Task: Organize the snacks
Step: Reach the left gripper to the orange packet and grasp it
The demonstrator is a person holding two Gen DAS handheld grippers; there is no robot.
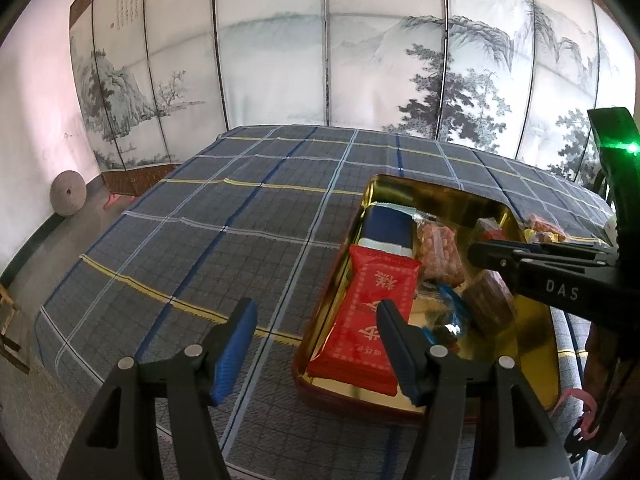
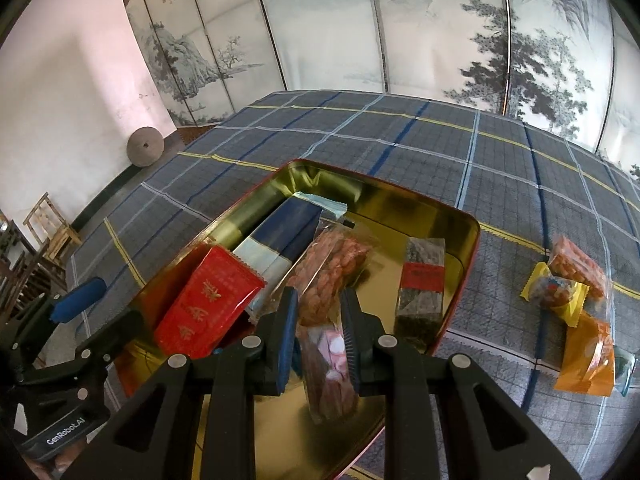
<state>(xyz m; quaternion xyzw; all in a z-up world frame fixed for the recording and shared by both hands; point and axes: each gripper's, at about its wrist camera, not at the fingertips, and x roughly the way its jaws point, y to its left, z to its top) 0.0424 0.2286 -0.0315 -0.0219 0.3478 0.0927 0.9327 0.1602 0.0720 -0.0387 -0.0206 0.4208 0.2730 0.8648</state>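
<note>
A gold tin sits on the checked cloth. It holds a red packet, a navy packet, a clear bag of reddish snacks and a dark bar with a red band. My right gripper is shut on a brown clear-wrapped snack held over the tin. My left gripper is open and empty at the tin's near left edge, with one fingertip over the red packet.
Several loose snacks lie on the cloth right of the tin: a yellow packet, an orange-red bag and an orange packet. A painted folding screen stands behind the table. A round stone leans on the wall.
</note>
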